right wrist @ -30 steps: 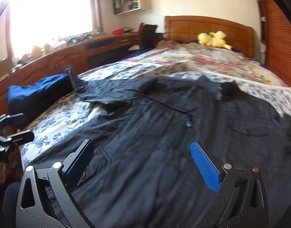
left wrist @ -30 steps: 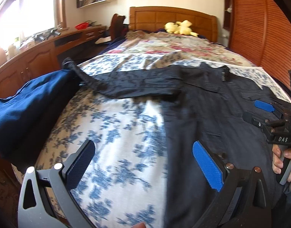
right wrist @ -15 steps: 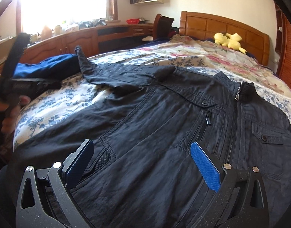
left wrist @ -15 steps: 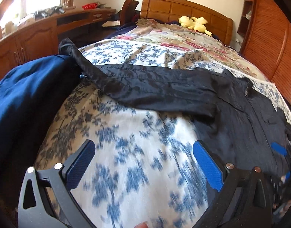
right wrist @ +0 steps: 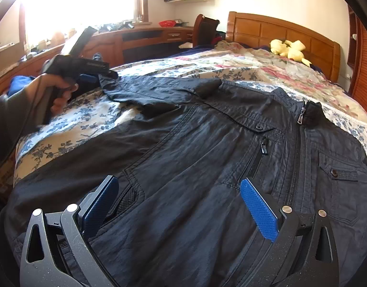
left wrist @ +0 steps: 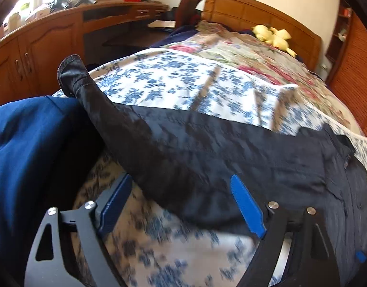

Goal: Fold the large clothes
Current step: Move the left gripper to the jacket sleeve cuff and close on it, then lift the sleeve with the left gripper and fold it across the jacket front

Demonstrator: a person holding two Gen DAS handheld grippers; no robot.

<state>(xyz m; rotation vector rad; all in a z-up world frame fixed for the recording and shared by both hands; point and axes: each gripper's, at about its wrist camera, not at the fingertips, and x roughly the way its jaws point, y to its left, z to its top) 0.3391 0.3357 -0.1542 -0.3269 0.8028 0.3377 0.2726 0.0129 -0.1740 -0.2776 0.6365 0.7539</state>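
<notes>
A large black zip jacket [right wrist: 207, 157] lies front up on the bed, its collar toward the headboard. Its left sleeve [left wrist: 174, 148] stretches out to the bed's left edge, the cuff [left wrist: 69, 71] sticking up. My left gripper [left wrist: 181, 203] is open, low over the middle of that sleeve, one pad on each side of it; it also shows in the right wrist view [right wrist: 92, 68]. My right gripper [right wrist: 181, 205] is open and empty, just above the jacket's lower front near the side pocket.
A dark blue garment [left wrist: 28, 148] is heaped at the bed's left edge beside the sleeve. The floral bedsheet [left wrist: 178, 81] covers the bed. A yellow soft toy [right wrist: 288, 47] lies by the wooden headboard. Wooden cabinets [left wrist: 40, 47] run along the left wall.
My left gripper has moved left and forward, from beside the jacket's body to over the outstretched sleeve. My right gripper has come closer and lower over the jacket's front.
</notes>
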